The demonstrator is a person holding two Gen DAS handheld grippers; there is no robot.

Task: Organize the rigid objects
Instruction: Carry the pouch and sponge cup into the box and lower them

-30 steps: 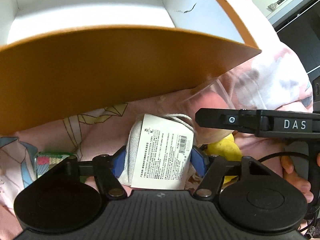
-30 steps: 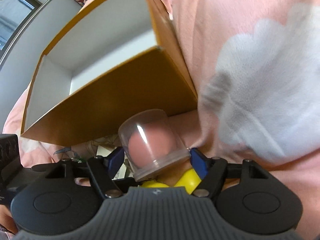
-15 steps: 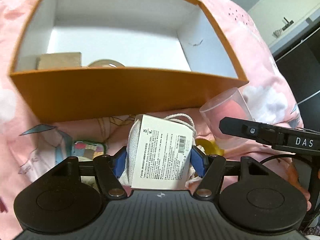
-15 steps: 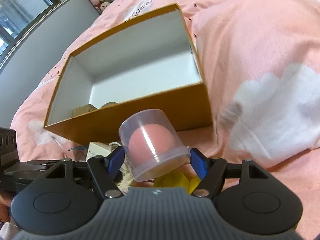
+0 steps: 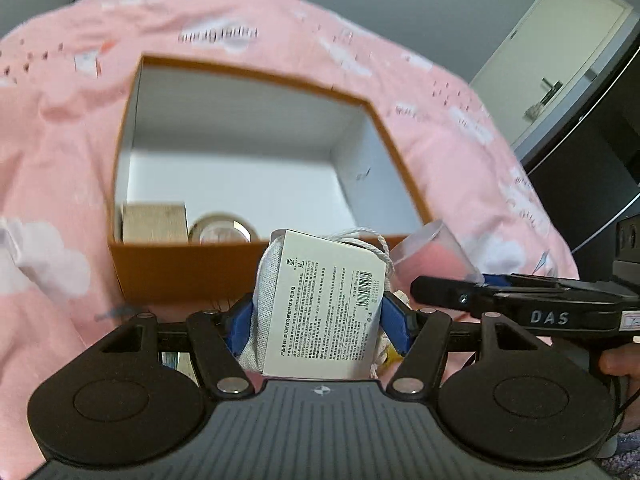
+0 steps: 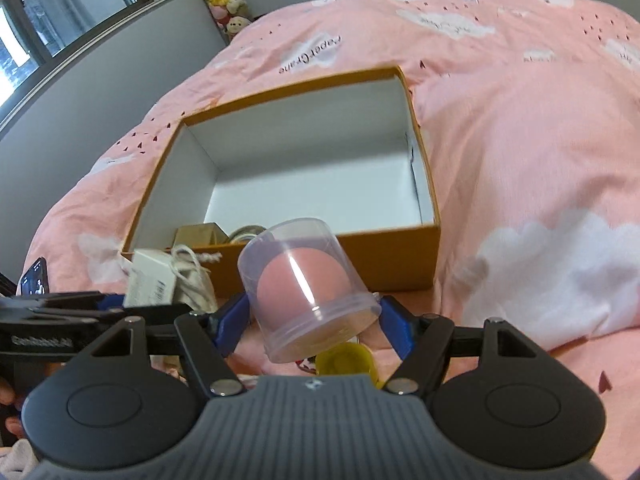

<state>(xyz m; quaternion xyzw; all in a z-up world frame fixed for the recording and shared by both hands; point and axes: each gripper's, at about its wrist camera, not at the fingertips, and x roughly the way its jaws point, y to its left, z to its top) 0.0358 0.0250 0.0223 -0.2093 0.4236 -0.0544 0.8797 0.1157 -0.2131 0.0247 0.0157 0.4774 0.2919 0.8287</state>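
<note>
Above the pink bed (image 6: 520,160), the left gripper (image 5: 316,316) clamped a labelled cloth pouch (image 5: 320,304); the right gripper (image 6: 312,320) clamped a clear capsule (image 6: 304,284) holding a pink ball. The orange box (image 6: 384,256) held a cardboard block (image 5: 154,222) and a round tin (image 5: 224,232).

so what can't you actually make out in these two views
- Left wrist: the round item in the orange box, cut by the near wall.
- Left wrist: label print on the cloth pouch, too small.
- Right wrist: the yellow object, hidden under the clear container and gripper body.
- Right wrist: the tan block, half behind the wall.
</note>
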